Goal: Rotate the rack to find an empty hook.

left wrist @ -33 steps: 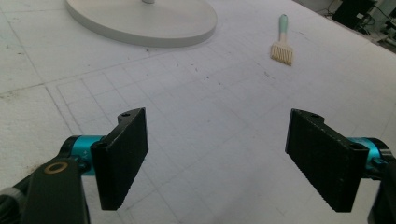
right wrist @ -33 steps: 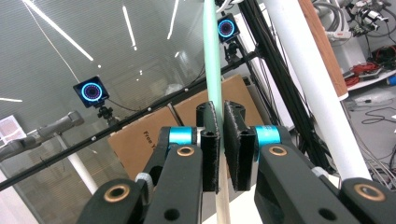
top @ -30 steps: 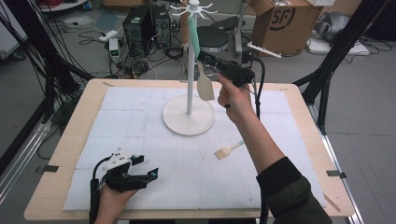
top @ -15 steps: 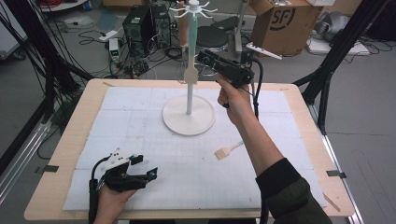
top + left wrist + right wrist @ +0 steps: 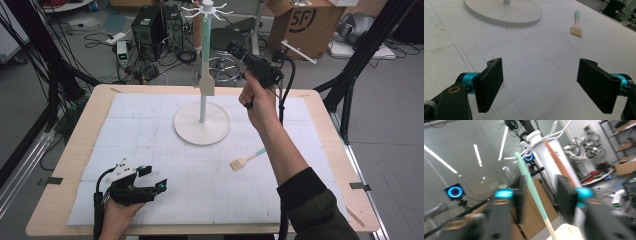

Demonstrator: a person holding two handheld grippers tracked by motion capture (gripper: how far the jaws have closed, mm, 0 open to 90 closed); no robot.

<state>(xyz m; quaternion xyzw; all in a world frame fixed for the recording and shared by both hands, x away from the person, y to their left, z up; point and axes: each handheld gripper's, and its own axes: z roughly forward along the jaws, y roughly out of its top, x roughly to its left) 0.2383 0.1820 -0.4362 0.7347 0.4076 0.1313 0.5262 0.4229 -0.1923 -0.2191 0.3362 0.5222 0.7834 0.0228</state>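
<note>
"SF" in a black ring, printed on cardboard box [image 5: 305, 25]

Even, bright overhead light falls softly on the white bench [image 5: 150, 130] with only faint shadows, the left gripper view is sharp with dark tongs at 7 and 4 o'clock, while the right gripper view is smeared by motion blur, ceiling light strips [image 5: 477, 153] glaring toward 10 o'clock.
</note>
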